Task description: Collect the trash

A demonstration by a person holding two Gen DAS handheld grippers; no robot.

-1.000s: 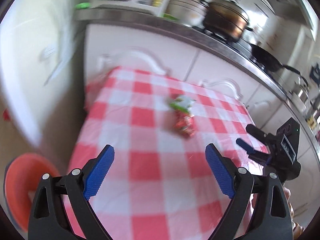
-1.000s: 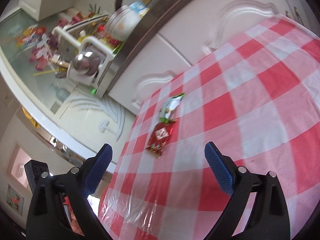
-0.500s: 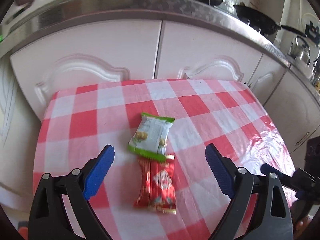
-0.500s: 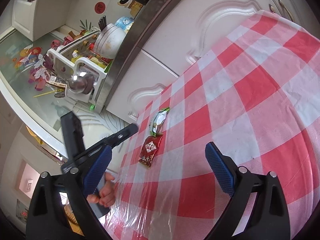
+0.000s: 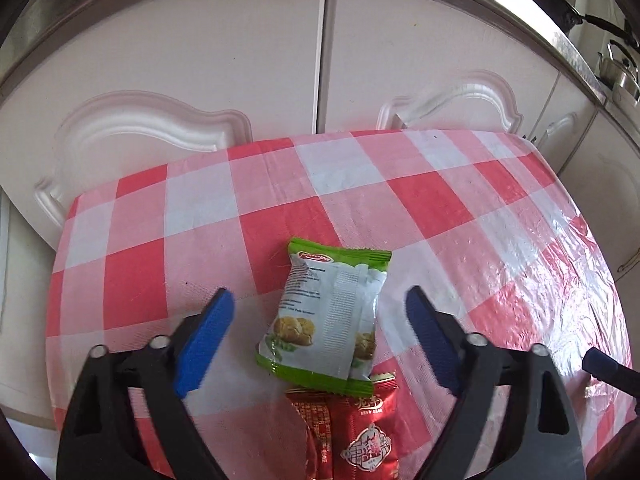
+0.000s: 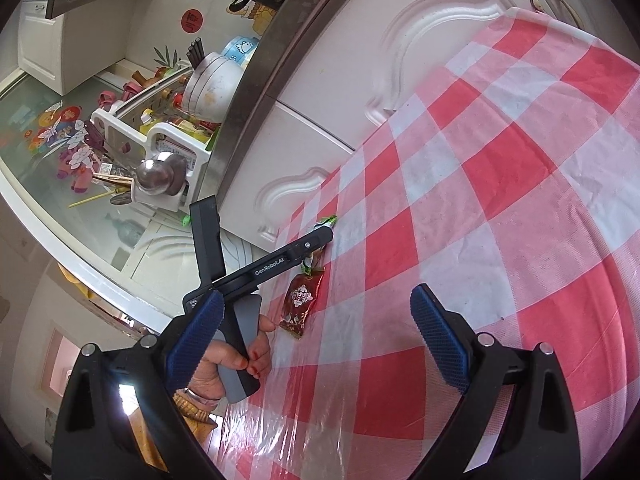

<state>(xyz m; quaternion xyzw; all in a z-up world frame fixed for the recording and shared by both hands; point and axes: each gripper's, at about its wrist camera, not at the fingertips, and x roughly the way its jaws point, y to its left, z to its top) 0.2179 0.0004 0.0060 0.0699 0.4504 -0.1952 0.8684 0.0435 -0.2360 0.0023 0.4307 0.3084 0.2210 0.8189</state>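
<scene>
Left wrist view. Checked tablecloth [image 5: 420, 196], red and white, before white cabinet doors [image 5: 224, 60]. Green wrapper [image 5: 326, 316] near the cloth's middle, lying flat. Red wrapper [image 5: 352, 428] touching its near end, partly tucked beneath it. Left gripper [image 5: 320, 312]: jaws have just been closing, pads apart either side of the green wrapper, not pressing it.

Right wrist view. Same tablecloth [image 6: 500, 184]. Red wrapper [image 6: 301, 300] near the cloth's left edge; green wrapper [image 6: 326, 222] beyond it, mostly hidden by the left gripper [image 6: 320, 240], held by a hand [image 6: 236, 356]. Right gripper [image 6: 316, 332]: jaws wide, nothing between.
</scene>
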